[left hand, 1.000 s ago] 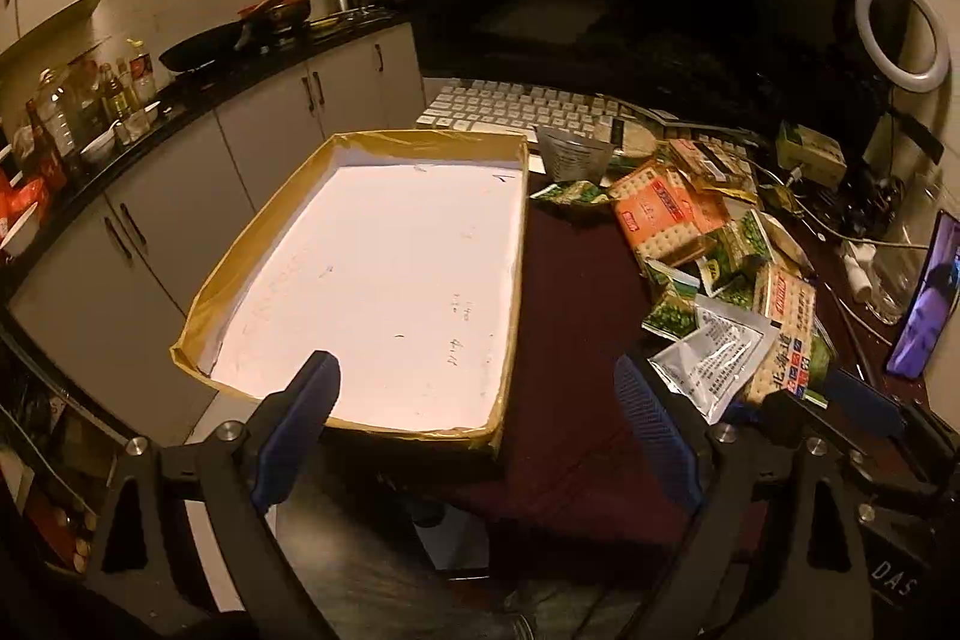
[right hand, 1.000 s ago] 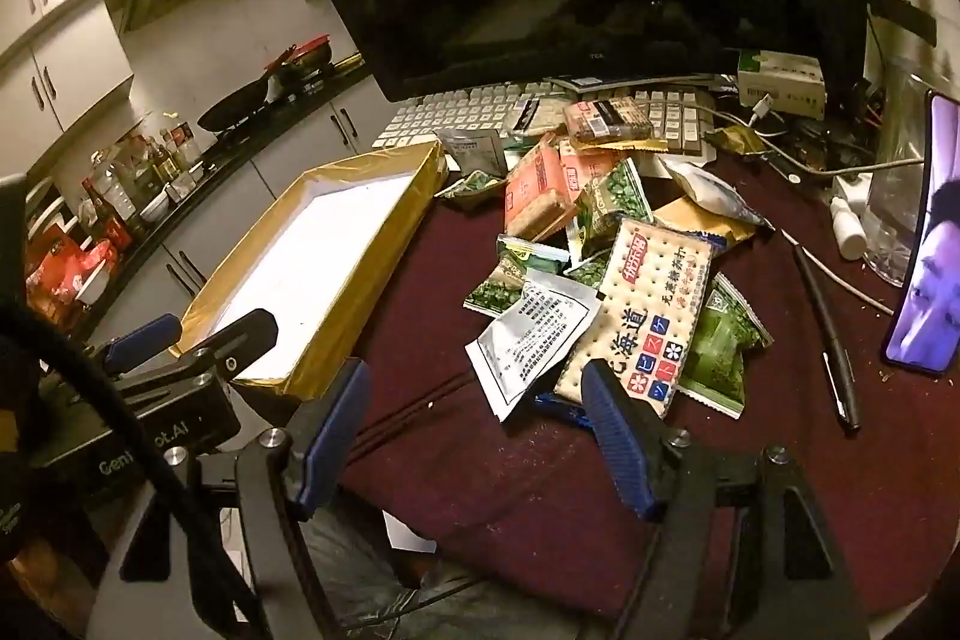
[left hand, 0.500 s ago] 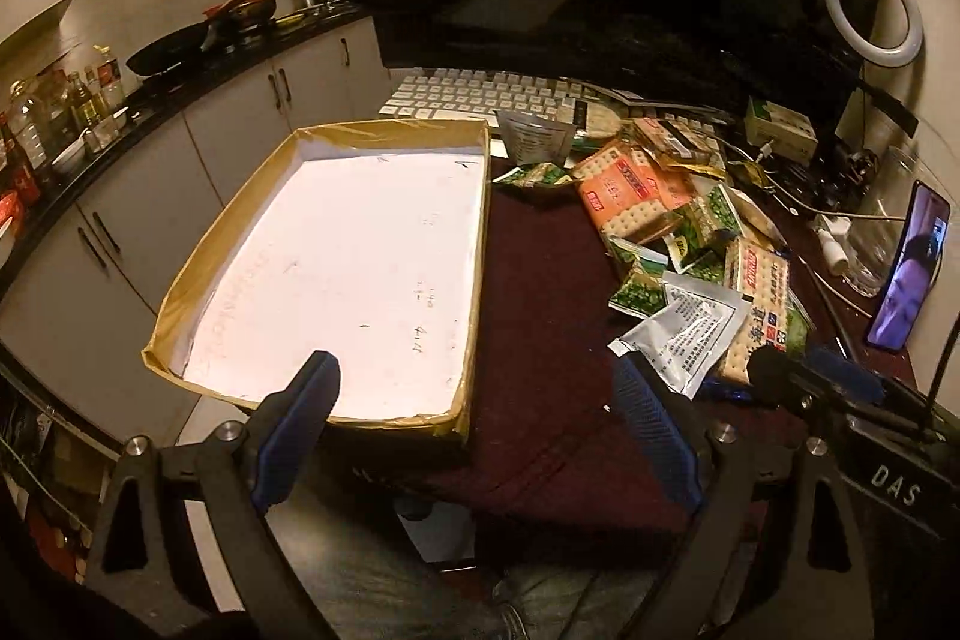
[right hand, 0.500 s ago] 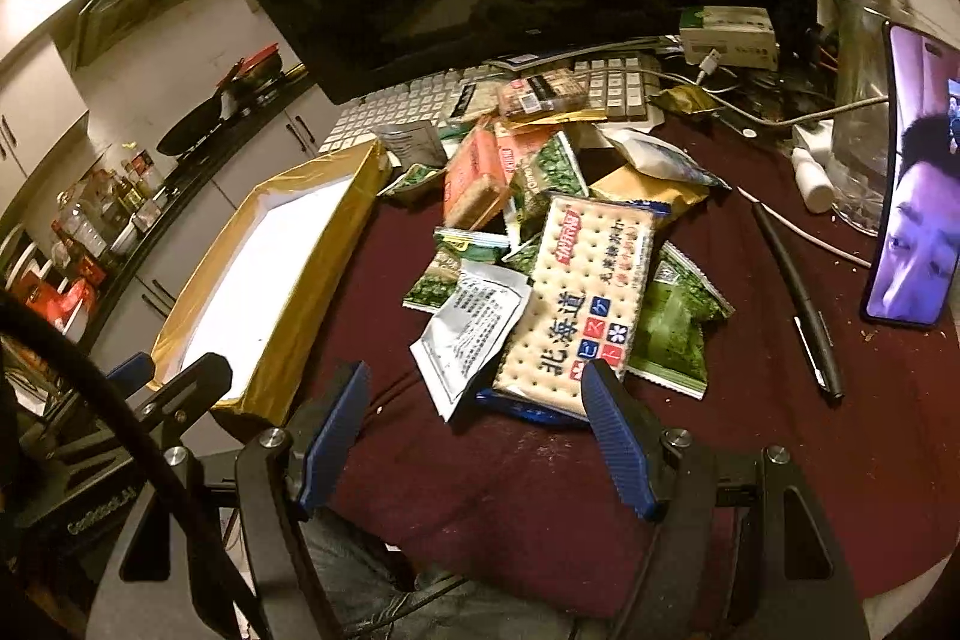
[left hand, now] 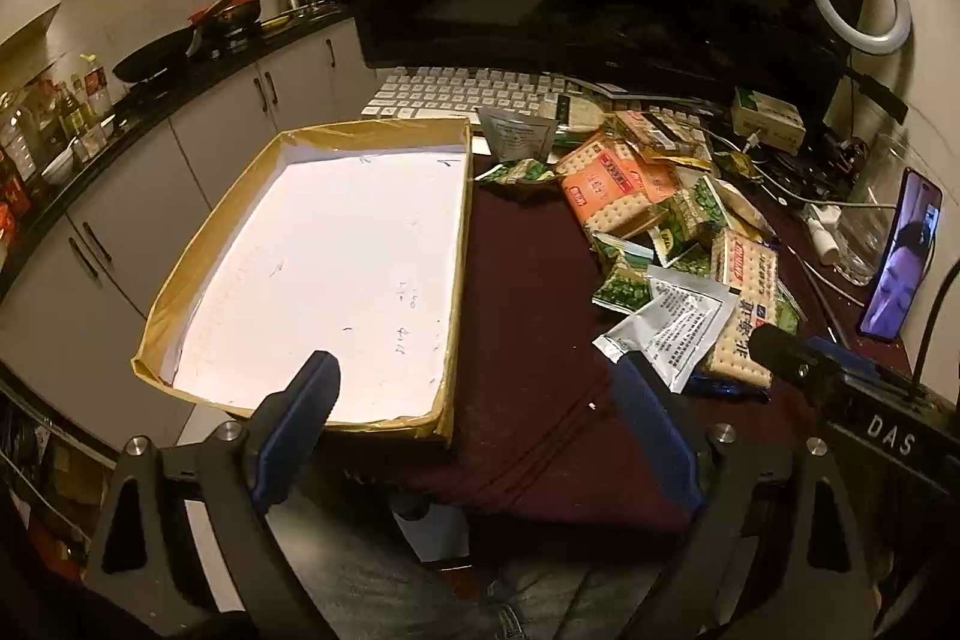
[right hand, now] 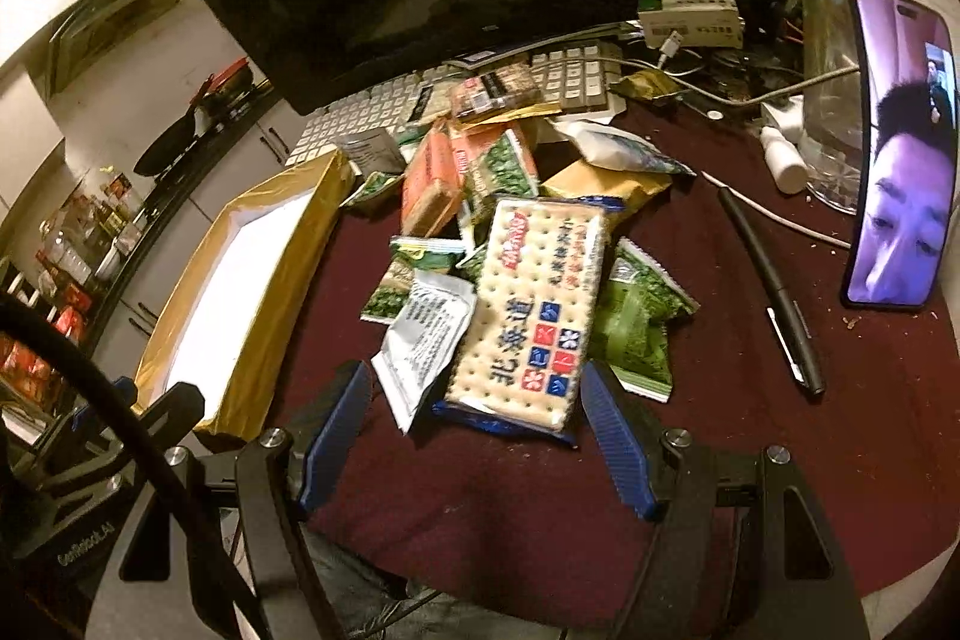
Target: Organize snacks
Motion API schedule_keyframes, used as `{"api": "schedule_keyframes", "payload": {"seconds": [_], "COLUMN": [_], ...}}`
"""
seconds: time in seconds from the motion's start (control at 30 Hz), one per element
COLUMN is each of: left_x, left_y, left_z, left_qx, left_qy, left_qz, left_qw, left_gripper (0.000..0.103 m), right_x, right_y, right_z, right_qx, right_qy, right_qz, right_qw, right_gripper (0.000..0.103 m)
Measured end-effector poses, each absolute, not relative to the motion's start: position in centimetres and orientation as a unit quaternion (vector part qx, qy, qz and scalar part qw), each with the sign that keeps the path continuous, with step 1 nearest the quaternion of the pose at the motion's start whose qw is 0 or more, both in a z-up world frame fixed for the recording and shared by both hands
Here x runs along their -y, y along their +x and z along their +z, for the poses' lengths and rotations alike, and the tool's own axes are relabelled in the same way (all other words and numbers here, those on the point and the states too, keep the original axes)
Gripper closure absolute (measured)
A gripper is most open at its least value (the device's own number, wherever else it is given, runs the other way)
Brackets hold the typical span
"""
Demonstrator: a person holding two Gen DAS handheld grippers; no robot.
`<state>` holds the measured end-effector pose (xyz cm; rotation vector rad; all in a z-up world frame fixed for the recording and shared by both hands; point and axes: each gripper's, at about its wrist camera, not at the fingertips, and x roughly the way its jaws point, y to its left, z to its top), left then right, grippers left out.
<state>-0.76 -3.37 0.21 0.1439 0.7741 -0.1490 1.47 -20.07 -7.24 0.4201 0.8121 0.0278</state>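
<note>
A loose heap of snack packets (right hand: 510, 244) is spread on a dark red tablecloth (right hand: 690, 448), topped by a long cream cracker pack (right hand: 534, 322) printed with blue and red squares, with green pea bags and a silver sachet (right hand: 426, 334) beside it. The right gripper (right hand: 474, 436) is held wide open around the cracker pack's near end, nothing gripped. The left gripper (left hand: 480, 430) is also spread wide and empty, near a white-lined cardboard tray (left hand: 456, 244). A keyboard (left hand: 456, 91), monitor and kitchen counter are seen behind

Left tongs (left hand: 474, 436) agape, empty; right tongs (right hand: 474, 436) agape, empty, lower.
</note>
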Motion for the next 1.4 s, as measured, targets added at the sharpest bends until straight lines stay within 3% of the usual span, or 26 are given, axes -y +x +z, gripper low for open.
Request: {"api": "schedule_keyframes", "payload": {"seconds": [1.4], "left_x": [6.1], "left_y": [1.6], "left_z": [-2.3], "left_qx": [-0.393], "left_qy": [0.092], "left_qz": [-0.159], "left_qw": [0.901], "left_gripper": [0.01], "right_x": [22.1], "right_y": [3.8], "right_z": [-8.7], "right_qx": [-0.397], "right_qy": [0.211], "right_qz": [-0.01], "right_qw": [0.893], "right_gripper": [0.033]}}
